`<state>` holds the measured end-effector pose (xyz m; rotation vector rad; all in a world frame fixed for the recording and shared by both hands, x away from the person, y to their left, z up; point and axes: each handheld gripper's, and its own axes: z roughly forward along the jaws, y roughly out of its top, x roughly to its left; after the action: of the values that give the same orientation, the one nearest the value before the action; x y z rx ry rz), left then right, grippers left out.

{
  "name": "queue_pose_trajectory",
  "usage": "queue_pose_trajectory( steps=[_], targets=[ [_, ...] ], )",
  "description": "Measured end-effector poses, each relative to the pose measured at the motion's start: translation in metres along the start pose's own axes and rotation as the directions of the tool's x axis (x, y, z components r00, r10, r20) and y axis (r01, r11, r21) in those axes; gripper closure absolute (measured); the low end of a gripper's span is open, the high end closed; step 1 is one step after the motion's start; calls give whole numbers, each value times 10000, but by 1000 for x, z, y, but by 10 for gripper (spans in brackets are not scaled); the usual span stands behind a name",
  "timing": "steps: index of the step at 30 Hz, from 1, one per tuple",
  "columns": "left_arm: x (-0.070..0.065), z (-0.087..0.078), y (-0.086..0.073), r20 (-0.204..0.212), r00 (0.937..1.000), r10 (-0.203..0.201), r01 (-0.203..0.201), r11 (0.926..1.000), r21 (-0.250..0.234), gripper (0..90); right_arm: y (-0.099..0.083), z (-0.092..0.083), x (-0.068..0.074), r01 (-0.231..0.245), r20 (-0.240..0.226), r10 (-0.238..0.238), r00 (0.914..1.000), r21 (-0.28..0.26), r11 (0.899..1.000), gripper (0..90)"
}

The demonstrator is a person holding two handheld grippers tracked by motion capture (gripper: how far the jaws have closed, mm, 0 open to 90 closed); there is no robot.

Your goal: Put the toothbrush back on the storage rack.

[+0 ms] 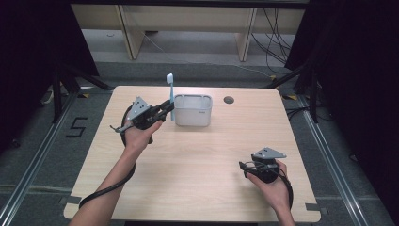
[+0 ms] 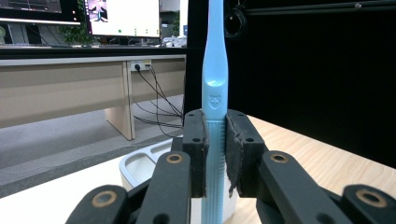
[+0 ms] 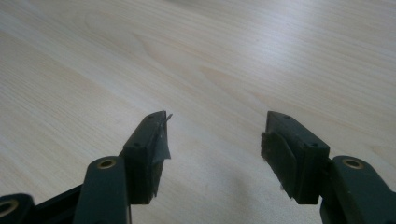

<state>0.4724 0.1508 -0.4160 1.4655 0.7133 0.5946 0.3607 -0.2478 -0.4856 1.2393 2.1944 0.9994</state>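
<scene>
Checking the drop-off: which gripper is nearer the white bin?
Left. The left gripper holds the toothbrush right beside the white bin; the right gripper rests open near the table's front edge.

Toothbrush (image 2: 215, 84): head cut off by the top edge in the left gripper view; lower handle hidden between the jaws. White container (image 2: 140, 165): interior not visible, largely screened by the jaws. Emblem on the handle too small to read.

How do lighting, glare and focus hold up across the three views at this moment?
High view: the table is evenly lit, the surroundings fall to black; the toothbrush is small and soft. Left gripper view: toothbrush and the left gripper are fairly sharp, the bright monitors behind are blurred. Right gripper view: pale glare sweeps across the wood grain beyond the right gripper.
</scene>
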Motion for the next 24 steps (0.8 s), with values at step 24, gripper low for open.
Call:
queue_pose_trajectory(
  steps=[24],
  targets=[
    [10,25,17,-94,9999,-134,132,9997,-198,785,-1,0,-3,179,97,-179,9998,-24,9998,407]
  ],
)
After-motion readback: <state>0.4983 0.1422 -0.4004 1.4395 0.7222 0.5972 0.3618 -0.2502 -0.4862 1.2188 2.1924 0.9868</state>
